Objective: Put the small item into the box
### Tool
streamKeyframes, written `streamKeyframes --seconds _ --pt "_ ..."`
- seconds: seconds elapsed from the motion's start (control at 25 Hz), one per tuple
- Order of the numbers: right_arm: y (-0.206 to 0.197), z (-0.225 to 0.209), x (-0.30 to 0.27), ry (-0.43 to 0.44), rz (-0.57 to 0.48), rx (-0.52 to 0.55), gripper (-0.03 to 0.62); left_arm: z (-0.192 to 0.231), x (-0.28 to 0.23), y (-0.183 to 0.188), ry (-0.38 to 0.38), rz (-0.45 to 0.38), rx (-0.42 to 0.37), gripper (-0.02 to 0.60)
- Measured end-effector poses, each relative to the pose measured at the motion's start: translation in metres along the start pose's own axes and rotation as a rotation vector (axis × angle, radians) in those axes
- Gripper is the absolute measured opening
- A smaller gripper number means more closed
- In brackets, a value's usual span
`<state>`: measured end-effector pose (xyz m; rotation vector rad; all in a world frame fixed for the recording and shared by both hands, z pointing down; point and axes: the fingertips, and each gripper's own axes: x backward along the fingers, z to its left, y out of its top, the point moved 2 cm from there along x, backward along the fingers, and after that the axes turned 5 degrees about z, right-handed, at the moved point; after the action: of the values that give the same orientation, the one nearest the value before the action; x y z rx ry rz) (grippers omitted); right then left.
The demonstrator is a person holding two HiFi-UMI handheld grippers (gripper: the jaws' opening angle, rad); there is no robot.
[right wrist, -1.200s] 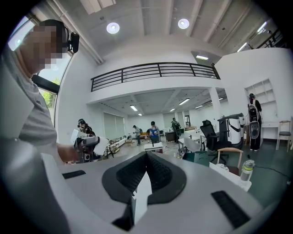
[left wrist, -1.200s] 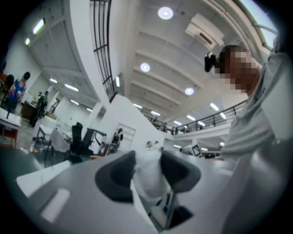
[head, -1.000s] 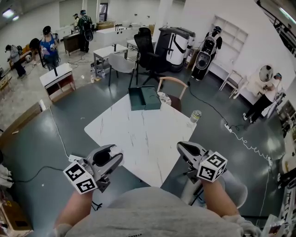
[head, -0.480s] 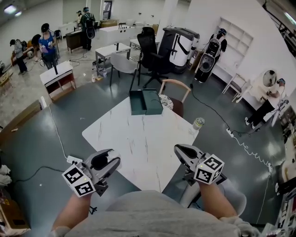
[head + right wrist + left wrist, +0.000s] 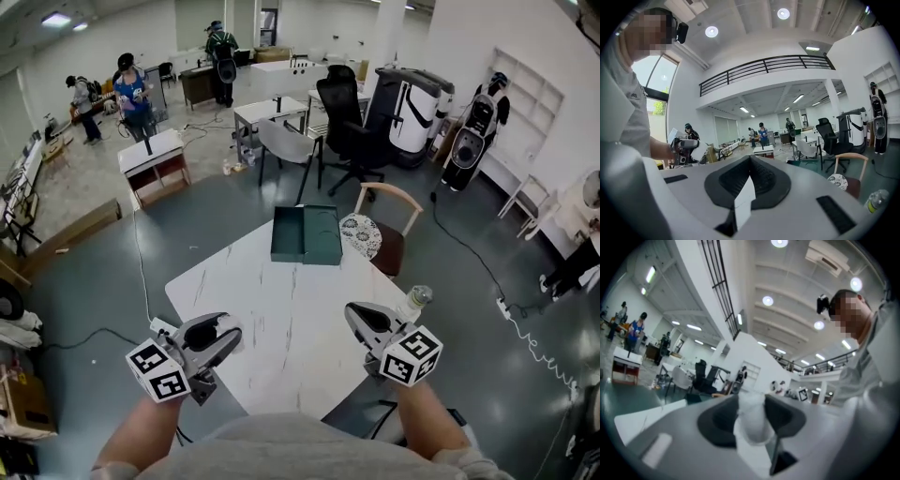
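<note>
An open dark green box (image 5: pixel 307 235) lies at the far edge of the white marble table (image 5: pixel 281 309). My left gripper (image 5: pixel 228 330) hovers over the table's near left corner, pointing level toward the box. In the left gripper view, my left gripper (image 5: pixel 751 404) is shut on a small crumpled white item (image 5: pixel 752 420) that bulges between its dark pads. My right gripper (image 5: pixel 354 314) is over the near right edge, and in the right gripper view this gripper (image 5: pixel 750 164) has its jaws together with nothing held. The box (image 5: pixel 793 162) shows small ahead of it.
A wooden chair with a patterned cushion (image 5: pixel 367 234) stands behind the table's right side. A plastic bottle (image 5: pixel 415 302) stands just off the right edge. Office chairs, desks and several people are farther back. Cables run across the floor.
Both grippers have come forward from in front of the table to over its near edge. The table and box now sit closer. The jaws look the same.
</note>
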<state>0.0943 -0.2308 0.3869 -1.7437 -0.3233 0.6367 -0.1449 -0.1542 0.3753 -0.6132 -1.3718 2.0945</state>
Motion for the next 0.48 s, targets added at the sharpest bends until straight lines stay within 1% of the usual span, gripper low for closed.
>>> streamKeyframes --seconds 0.16,0.28,0.36,0.48 --pt "0.004 -0.053 -0.023 0.029 -0.011 0.010 0.008 0.021 -0.047 0.013 0.074 0.015 0.022 0.179" --pt "0.001 -0.076 -0.045 0.025 -0.010 0.011 0.008 0.045 -0.070 0.019 0.105 0.029 0.028 0.179" --pt "0.001 -0.085 -0.064 0.014 -0.015 0.012 0.008 0.066 -0.078 0.025 0.112 0.031 0.026 0.179" --pt "0.002 -0.096 -0.098 -0.003 -0.015 0.014 0.008 0.102 -0.093 0.035 0.100 0.041 0.011 0.179"
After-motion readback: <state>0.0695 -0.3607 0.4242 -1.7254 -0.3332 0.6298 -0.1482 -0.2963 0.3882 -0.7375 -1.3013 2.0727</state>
